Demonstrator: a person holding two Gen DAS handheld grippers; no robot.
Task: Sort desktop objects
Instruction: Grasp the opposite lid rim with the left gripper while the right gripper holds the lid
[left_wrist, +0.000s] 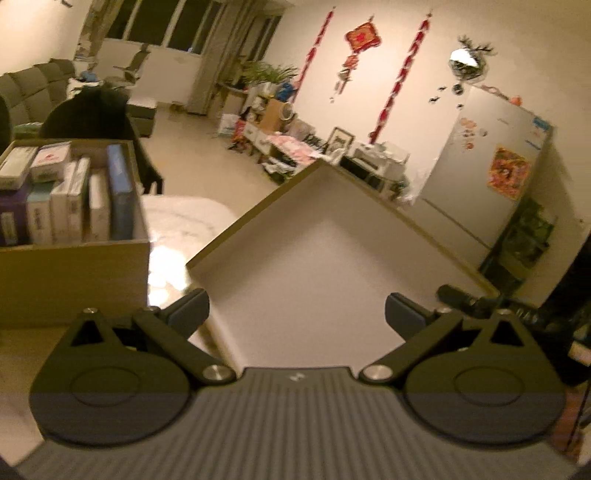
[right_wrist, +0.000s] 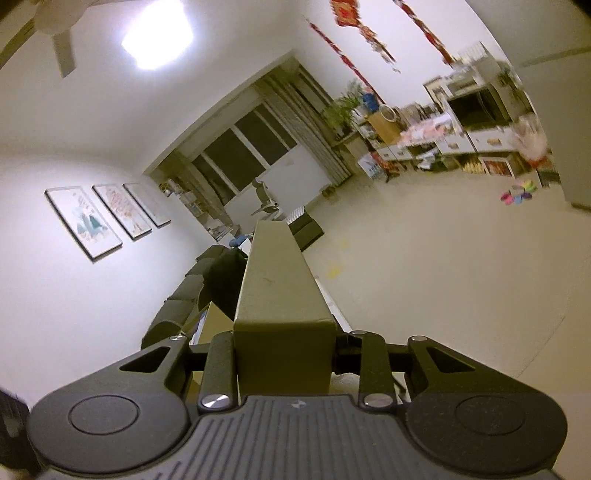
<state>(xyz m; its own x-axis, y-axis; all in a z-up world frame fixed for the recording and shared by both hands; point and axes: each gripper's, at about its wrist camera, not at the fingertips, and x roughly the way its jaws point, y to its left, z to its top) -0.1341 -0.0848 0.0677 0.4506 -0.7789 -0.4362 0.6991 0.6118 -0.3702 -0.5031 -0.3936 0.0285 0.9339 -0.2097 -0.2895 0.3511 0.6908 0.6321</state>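
Observation:
A shallow cardboard lid (left_wrist: 325, 258) with a pale inside hangs tilted over the table in the left wrist view. My left gripper (left_wrist: 295, 310) is open wide just above its near corner, and neither pad presses on it. At the lid's right rim a dark gripper part (left_wrist: 461, 299) and a dark sleeve (left_wrist: 569, 295) show. In the right wrist view my right gripper (right_wrist: 295, 350) is shut on the lid's brown side wall (right_wrist: 280, 280), which runs edge-on away from the camera. This view is rolled, with the floor at the right.
A brown cardboard box (left_wrist: 74, 258) packed with several small boxes stands at the left on the glossy marble table (left_wrist: 170, 258). A dark chair back (left_wrist: 92, 114) is behind it. A white fridge (left_wrist: 491, 173) and cluttered shelves (left_wrist: 295, 147) line the far wall.

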